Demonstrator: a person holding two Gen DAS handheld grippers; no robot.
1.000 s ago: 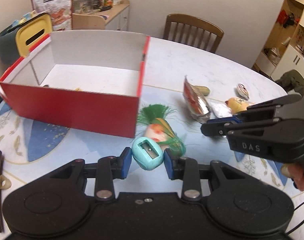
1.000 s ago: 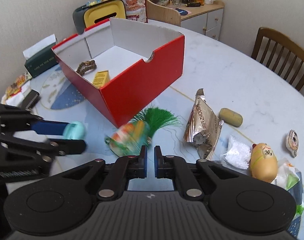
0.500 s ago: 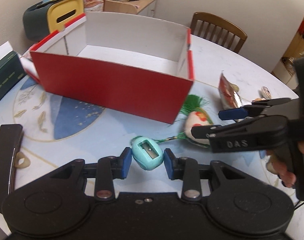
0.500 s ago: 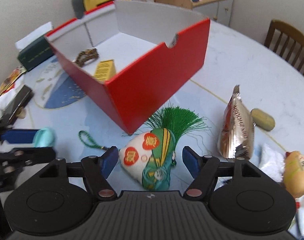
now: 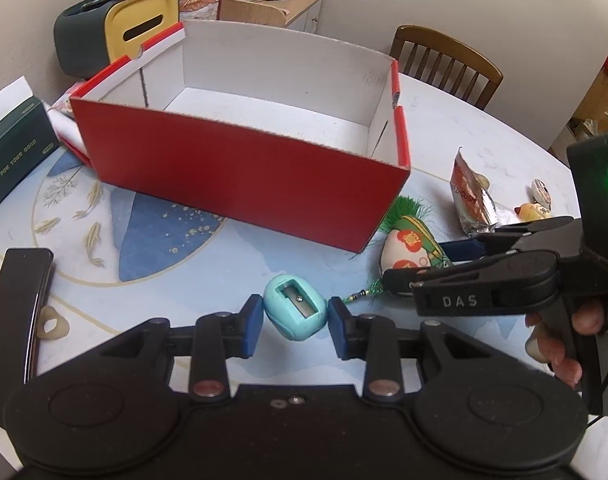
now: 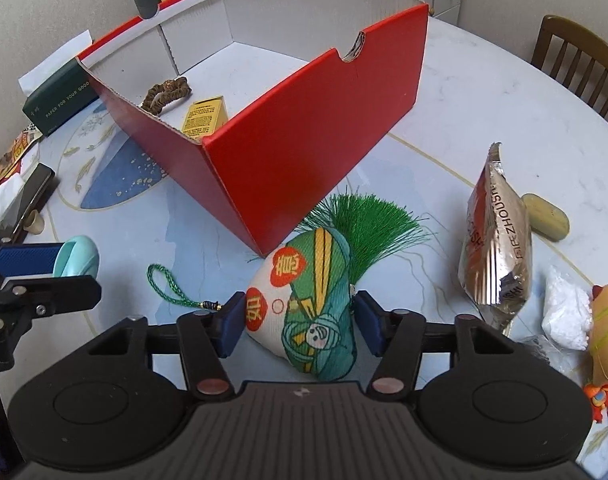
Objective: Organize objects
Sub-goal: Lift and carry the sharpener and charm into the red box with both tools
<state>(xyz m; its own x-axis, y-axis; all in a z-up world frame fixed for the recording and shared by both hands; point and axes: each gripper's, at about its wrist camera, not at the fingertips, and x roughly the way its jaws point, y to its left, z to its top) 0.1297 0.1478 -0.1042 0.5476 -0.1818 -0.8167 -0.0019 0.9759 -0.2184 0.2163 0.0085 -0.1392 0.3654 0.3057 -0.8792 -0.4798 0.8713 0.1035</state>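
Sharpener (image 5: 295,306), teal, sits clamped between your left gripper (image 5: 295,322) pads, short of the red box (image 5: 240,184) ahead, whose near wall rises above it; bare table lies between. Your right gripper (image 6: 300,322) stands wide around the pouch (image 6: 304,312), pads just beside its flanks, contact unclear; half a second ago they stood wider. Only the right view shows the yellow carton (image 6: 204,116) and brown scrunchie (image 6: 166,92) inside the box.

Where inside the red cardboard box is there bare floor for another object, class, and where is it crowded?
The red cardboard box has bare white floor along its far wall and notched end. Its near-left corner is crowded: a brown scrunchie and small yellow carton lie there.
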